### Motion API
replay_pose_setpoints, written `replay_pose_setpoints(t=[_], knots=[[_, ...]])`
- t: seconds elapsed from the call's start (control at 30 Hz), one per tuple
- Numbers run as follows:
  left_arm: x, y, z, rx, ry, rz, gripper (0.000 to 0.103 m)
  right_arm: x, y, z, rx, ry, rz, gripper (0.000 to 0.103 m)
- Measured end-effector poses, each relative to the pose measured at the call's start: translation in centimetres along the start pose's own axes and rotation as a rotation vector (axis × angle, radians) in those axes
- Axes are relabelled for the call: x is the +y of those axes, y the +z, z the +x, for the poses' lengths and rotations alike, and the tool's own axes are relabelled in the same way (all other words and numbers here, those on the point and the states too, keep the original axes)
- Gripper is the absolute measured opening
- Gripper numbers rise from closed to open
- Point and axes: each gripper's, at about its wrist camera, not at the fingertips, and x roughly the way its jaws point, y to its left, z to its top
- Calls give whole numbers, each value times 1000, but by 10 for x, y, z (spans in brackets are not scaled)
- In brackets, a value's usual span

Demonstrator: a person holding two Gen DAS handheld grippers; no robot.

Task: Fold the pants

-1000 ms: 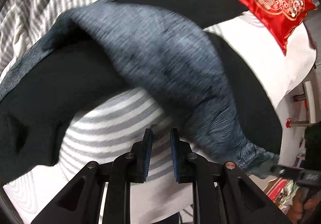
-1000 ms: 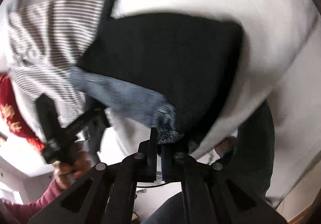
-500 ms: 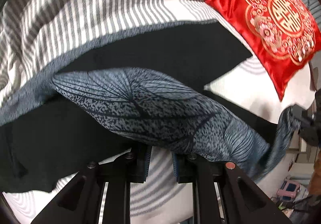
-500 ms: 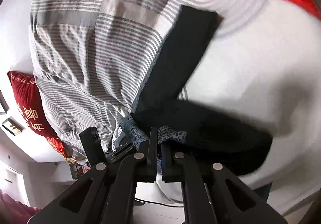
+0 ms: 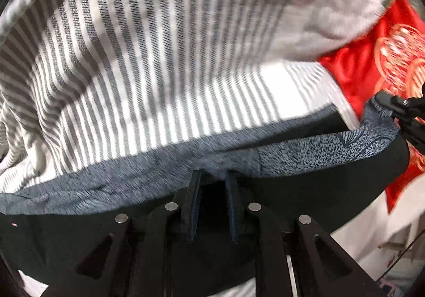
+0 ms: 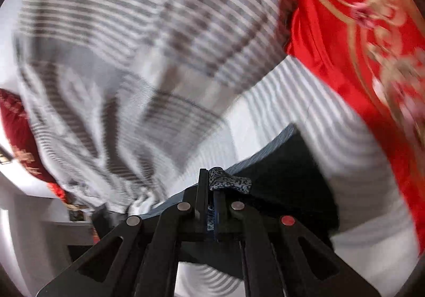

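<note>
The pants (image 5: 318,190) are black outside with a blue-grey patterned lining (image 5: 106,185). They lie on a grey-and-white striped bed sheet (image 5: 159,71). My left gripper (image 5: 212,177) hovers over the pants' edge with its jaws a small gap apart and nothing between them. My right gripper (image 6: 211,177) is shut on a bunched bit of the patterned pants hem (image 6: 228,181), low over the black cloth (image 6: 287,177). That right gripper also shows at the right edge of the left wrist view (image 5: 406,116), holding the hem.
A red embroidered cushion (image 6: 358,44) lies just right of the pants and also shows in the left wrist view (image 5: 372,63). A darker red cushion (image 6: 16,132) lies at the far left. The bed's edge and room clutter show at lower left (image 6: 77,217).
My right gripper has carried the hem over and down, so the lifted leg now lies folded onto the pants. Both views have dropped close to the bed.
</note>
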Motion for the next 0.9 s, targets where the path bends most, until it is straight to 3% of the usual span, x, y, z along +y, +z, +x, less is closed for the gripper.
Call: replay_pose_setpoints(t=[0.13, 0.17, 0.23, 0.27, 0.3, 0.4, 0.47, 0.6, 0.7, 0.77, 0.83, 0.9], knots=[[19, 6, -4, -18, 32, -35, 19, -20, 22, 38, 79, -158, 10, 9], [24, 4, -5, -16, 47, -35, 19, -24, 25, 43, 95, -187, 18, 15], [36, -3, -10, -5, 82, -30, 19, -26, 31, 41, 101, -218, 27, 45], [43, -6, -12, -2, 95, -28, 19, -22, 33, 36, 87, -230, 11, 65], [49, -12, -15, 5, 113, -27, 19, -18, 35, 30, 73, -240, -14, 73], [61, -30, -18, 32, 137, -38, 19, 4, 33, 8, 17, -333, -119, 73], [66, -41, -14, 56, 156, -46, 19, 21, 23, 2, 36, -281, -186, 70], [71, -51, 7, 83, 175, -75, 19, 40, -20, 35, 191, -250, -290, 59], [73, -45, 28, 73, 217, -68, 19, 34, -40, 80, 290, -330, -344, 53], [77, -31, 32, 19, 236, -53, 19, 22, -35, 99, 283, -381, -360, 47], [86, -17, 35, 27, 223, -73, 19, 21, -24, 95, 233, -356, -333, 47], [102, -8, 27, 21, 189, -124, 19, 27, -19, 92, 232, -394, -331, 47]])
